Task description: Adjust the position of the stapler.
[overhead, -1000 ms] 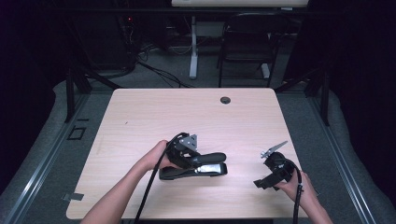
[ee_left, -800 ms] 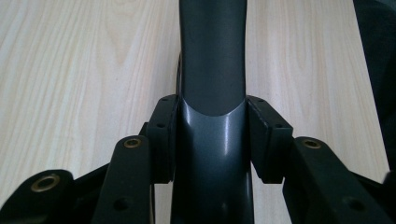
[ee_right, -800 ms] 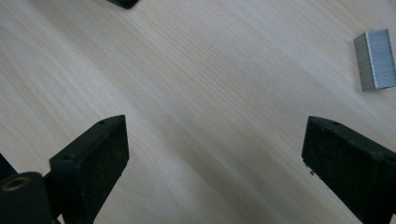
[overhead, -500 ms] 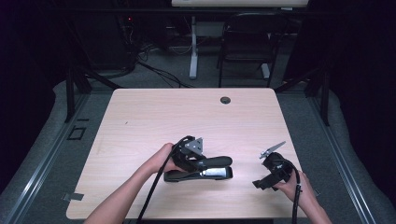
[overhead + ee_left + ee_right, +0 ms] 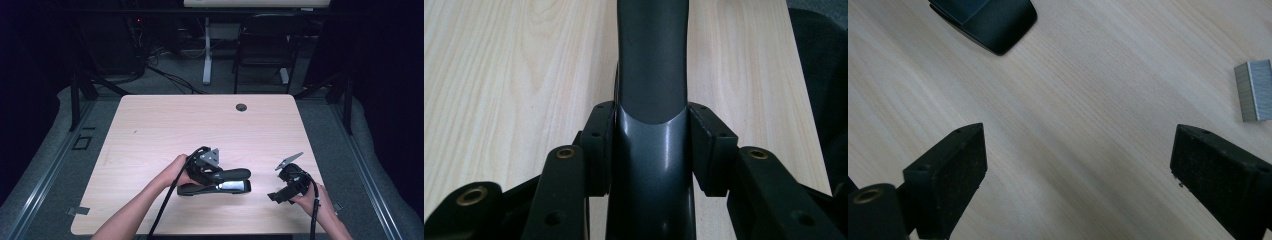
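Left gripper [image 5: 235, 179], held in the left hand [image 5: 176, 170], is clamped on a black stapler [image 5: 220, 186]; both pads press the stapler's top arm [image 5: 651, 100]. The stapler lies on the wooden table [image 5: 165, 125], near its front edge. Right gripper [image 5: 1078, 175], to the right of the stapler, is spread wide over bare wood, grasping nothing. A strip of staples [image 5: 1254, 90] lies loose beside its right jaw.

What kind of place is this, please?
Probably an office or lab recording space: a light wooden table with a cable hole, a black chair behind it, cables on the carpeted floor, and dark surroundings.
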`<action>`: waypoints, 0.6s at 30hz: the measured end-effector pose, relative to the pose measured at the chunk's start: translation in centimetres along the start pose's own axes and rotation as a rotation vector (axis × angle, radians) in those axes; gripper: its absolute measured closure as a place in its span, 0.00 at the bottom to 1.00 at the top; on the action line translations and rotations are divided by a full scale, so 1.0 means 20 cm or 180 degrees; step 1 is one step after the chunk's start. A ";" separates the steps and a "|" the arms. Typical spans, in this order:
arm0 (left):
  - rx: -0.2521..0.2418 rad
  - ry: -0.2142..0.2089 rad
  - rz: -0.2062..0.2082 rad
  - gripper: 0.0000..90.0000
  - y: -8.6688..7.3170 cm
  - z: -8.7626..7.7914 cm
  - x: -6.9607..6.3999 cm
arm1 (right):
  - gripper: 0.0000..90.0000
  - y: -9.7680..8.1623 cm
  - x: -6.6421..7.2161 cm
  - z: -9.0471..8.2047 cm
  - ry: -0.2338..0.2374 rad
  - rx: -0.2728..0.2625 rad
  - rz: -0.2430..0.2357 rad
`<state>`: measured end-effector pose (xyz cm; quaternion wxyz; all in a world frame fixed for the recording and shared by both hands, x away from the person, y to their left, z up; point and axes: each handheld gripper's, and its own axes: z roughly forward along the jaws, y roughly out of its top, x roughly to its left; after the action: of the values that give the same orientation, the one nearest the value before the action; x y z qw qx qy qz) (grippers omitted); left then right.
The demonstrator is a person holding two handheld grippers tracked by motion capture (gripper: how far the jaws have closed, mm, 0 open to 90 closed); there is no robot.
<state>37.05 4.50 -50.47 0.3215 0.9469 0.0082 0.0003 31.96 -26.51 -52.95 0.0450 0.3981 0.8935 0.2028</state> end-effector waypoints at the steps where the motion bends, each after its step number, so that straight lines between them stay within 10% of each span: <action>1: -0.0019 0.0024 -0.0031 0.65 0.00 0.00 0.00 | 0.09 0.00 0.00 -0.01 -0.0025 0.0038 -0.0044; 18: -0.0348 0.0571 -0.0722 0.07 -0.03 -0.16 -0.07 | 0.15 0.01 0.04 -0.02 -0.0082 -0.0178 -0.0017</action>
<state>35.60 6.93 -48.27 0.3685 0.9171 0.1438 0.0491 31.40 -25.93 -52.38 0.0681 0.3968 0.8879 0.2224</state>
